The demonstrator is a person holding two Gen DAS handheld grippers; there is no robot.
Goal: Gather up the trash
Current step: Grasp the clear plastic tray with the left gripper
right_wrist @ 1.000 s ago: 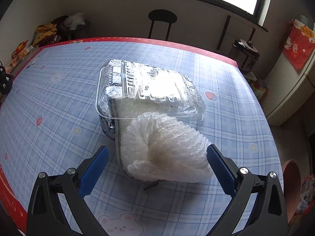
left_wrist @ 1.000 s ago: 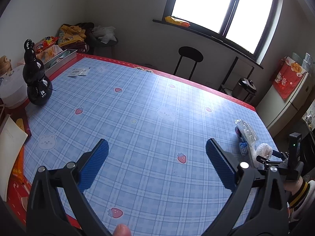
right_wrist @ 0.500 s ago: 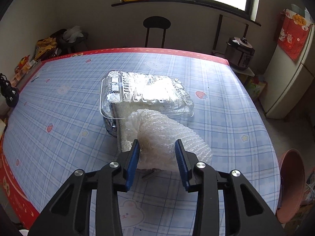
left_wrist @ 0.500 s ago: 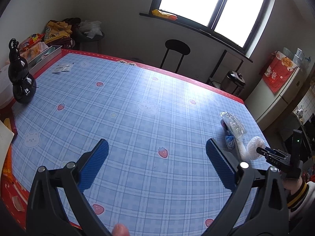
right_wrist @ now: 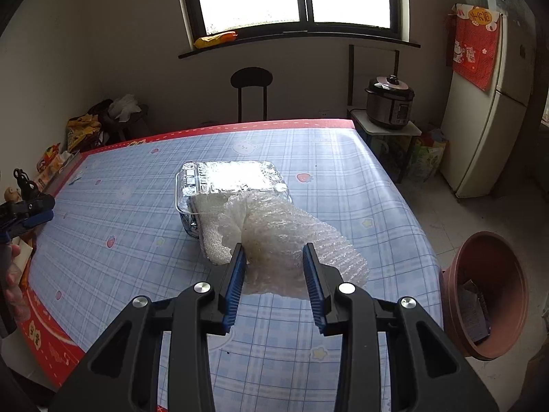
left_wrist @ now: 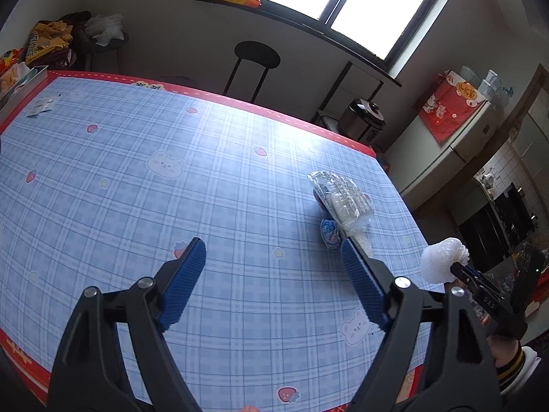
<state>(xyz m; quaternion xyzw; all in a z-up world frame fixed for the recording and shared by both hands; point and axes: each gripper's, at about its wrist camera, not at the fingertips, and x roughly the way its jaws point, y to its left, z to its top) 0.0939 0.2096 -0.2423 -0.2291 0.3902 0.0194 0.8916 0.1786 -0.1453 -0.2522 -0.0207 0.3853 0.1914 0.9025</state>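
Observation:
My right gripper (right_wrist: 274, 257) is shut on a wad of white bubble wrap (right_wrist: 291, 240) and holds it above the table; it also shows in the left wrist view (left_wrist: 444, 262) past the table's right edge. A foil tray under a clear plastic lid (right_wrist: 233, 182) lies on the blue checked tablecloth (right_wrist: 137, 226), and in the left wrist view (left_wrist: 339, 195) at the right side. A small blue wrapper (left_wrist: 330, 231) lies beside it. My left gripper (left_wrist: 274, 267) is open and empty above the table's near part.
A brown trash bin (right_wrist: 487, 295) stands on the floor right of the table. A black stool (right_wrist: 252, 92), a rice cooker (right_wrist: 389, 103) and a fridge (right_wrist: 487, 110) stand beyond. Small papers (left_wrist: 41, 106) lie at the far left corner.
My right gripper closed on the bubble wrap and lifted it up and back off the tray. My left gripper swung to the right, still open.

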